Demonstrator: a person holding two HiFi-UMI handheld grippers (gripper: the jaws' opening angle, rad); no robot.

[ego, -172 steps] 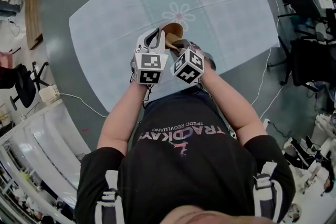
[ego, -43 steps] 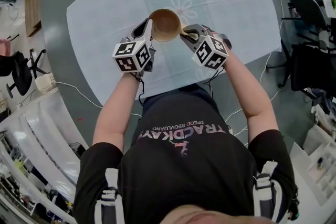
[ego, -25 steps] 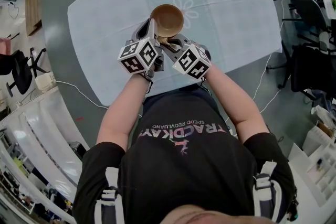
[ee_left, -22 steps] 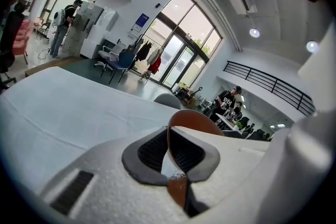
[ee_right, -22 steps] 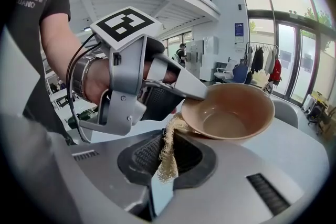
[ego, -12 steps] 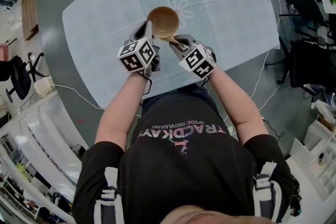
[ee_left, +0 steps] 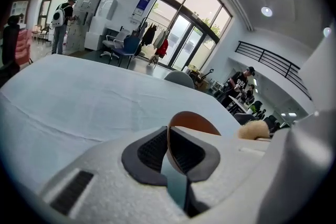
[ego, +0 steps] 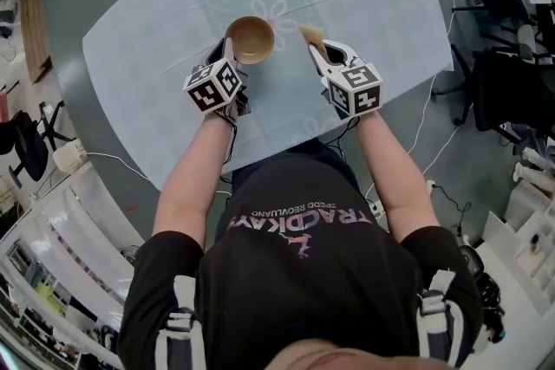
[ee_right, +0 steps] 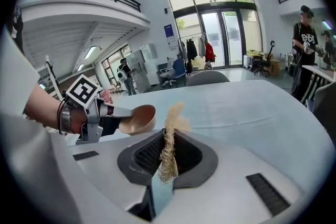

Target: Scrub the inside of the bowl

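Observation:
A light brown wooden bowl [ego: 251,38] is held above the pale blue tablecloth, its mouth facing up. My left gripper [ego: 229,56] is shut on the bowl's near rim [ee_left: 178,128]; the thin rim runs edge-on between the dark pads. My right gripper [ego: 315,48] is shut on a tan fibrous scrubber [ego: 310,34], whose tuft sticks out past the pads [ee_right: 169,150]. The scrubber is out of the bowl, a short way to its right. In the right gripper view the bowl [ee_right: 138,118] and the left gripper [ee_right: 100,115] show at the left.
The rounded table [ego: 165,22] carries a pale blue cloth with a flower print [ego: 286,11]. Chairs and cables [ego: 499,56] stand at the right, a white counter [ego: 61,230] at the lower left. People stand far off in the hall [ee_right: 306,39].
Half a second ago the scrubber was at the bowl's rim; now my right gripper has drawn away to the right with it. The bowl has shifted slightly left and farther out.

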